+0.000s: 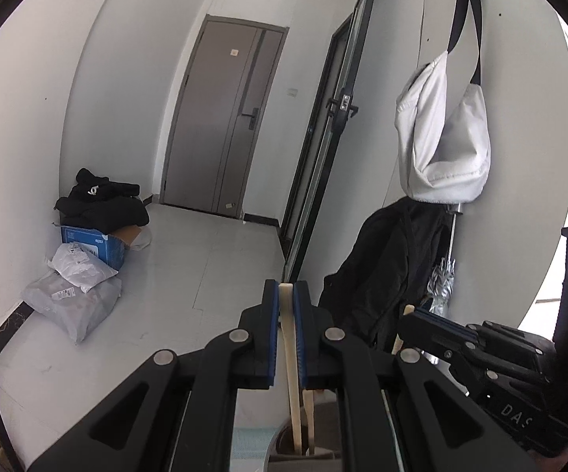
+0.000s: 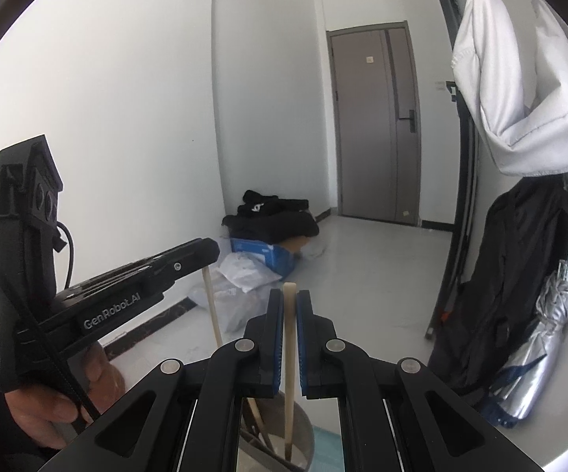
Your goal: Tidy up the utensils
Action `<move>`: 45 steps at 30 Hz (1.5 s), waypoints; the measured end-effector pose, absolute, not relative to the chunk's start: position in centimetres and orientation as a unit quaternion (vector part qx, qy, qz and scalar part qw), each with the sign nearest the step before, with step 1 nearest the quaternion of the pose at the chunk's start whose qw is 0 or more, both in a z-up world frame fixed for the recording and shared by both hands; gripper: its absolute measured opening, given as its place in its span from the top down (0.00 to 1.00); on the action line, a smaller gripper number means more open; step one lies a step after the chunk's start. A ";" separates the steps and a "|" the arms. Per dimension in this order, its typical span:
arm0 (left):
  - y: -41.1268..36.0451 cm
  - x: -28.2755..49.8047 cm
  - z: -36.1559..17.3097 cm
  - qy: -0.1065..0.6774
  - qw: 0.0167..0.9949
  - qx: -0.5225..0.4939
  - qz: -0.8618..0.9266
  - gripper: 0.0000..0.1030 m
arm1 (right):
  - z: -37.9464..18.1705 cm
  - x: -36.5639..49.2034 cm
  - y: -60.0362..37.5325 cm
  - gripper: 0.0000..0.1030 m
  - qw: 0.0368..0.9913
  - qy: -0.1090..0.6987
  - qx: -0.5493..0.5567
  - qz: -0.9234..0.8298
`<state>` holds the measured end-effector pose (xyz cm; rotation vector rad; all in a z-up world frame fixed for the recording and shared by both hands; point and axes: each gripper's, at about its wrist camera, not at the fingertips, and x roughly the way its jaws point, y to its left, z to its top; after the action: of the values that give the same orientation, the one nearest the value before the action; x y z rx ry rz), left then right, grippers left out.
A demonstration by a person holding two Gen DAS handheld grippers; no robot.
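My left tongs (image 1: 286, 291) are squeezed tight on 1 pale stick (image 1: 292, 373), and its low end pokes down into the gray cup (image 1: 284, 438) at 6 o'clock. My right tongs (image 2: 290, 299) pinch another pale stick (image 2: 289, 354) the same way, standing in the same cup. The brown door (image 1: 221, 118) is at 12 o'clock.
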<state>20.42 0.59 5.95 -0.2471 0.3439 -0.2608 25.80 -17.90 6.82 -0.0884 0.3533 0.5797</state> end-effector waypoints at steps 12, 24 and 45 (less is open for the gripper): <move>1.2 18.6 6.3 0.284 0.945 -0.120 -0.110 0.51 | 4.4 23.5 -20.3 0.71 0.937 0.237 0.007 0.258; 2.1 12.0 9.2 0.264 0.956 -0.124 -0.028 0.17 | 7.5 15.3 -22.3 0.41 0.951 0.203 0.013 0.234; 2.8 3.0 5.4 0.267 0.954 -0.133 -0.006 0.01 | 4.0 3.8 -21.6 0.17 0.957 0.195 -0.003 0.215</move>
<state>3.00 2.78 5.36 -0.2703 0.5425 -0.0116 3.83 -21.63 4.03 -0.0063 0.3956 0.4353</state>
